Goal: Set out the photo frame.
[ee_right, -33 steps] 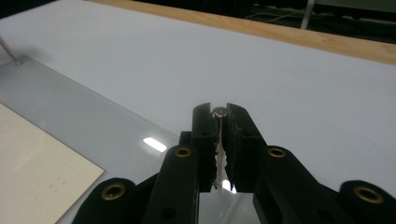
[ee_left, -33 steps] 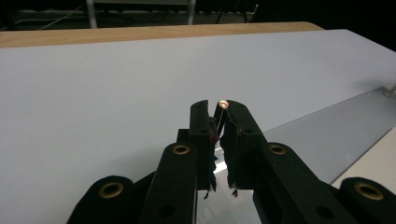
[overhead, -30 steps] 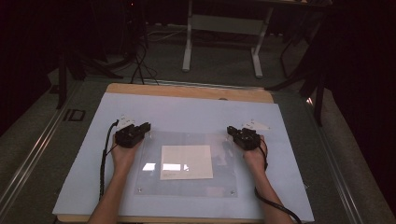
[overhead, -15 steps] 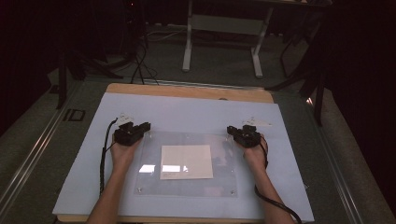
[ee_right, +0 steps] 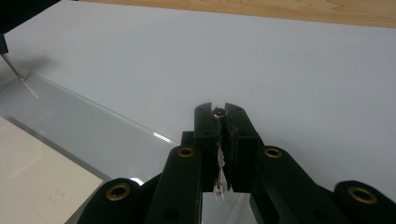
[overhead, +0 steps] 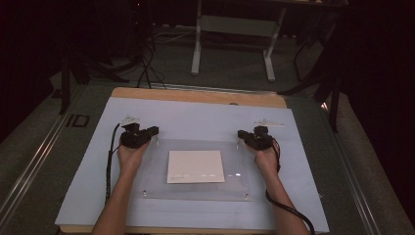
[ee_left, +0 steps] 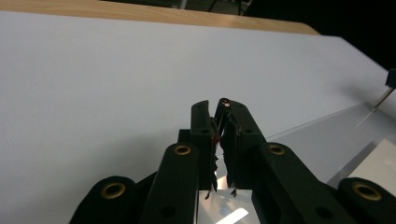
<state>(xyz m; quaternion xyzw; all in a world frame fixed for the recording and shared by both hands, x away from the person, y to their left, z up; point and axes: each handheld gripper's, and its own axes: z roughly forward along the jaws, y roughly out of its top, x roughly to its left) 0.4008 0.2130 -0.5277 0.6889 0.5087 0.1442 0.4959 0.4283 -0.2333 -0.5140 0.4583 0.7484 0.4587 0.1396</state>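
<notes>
At clear panel [overhead: 195, 169] far corners, both grippers' jaws clamp pegs.

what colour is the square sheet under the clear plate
Off-white, a cream square sheet under the clear plate; it shows best in the high view.

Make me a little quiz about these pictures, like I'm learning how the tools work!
1. True or false: the white sheet lies under the clear plate.
2. What is each tool pinching? A) a small metal pin B) a cup C) the white sheet
3. Fill in: the left tool and right tool are at the plate's ___ corners, away from the person.
Key: 1 true; 2 A; 3 far.
</notes>
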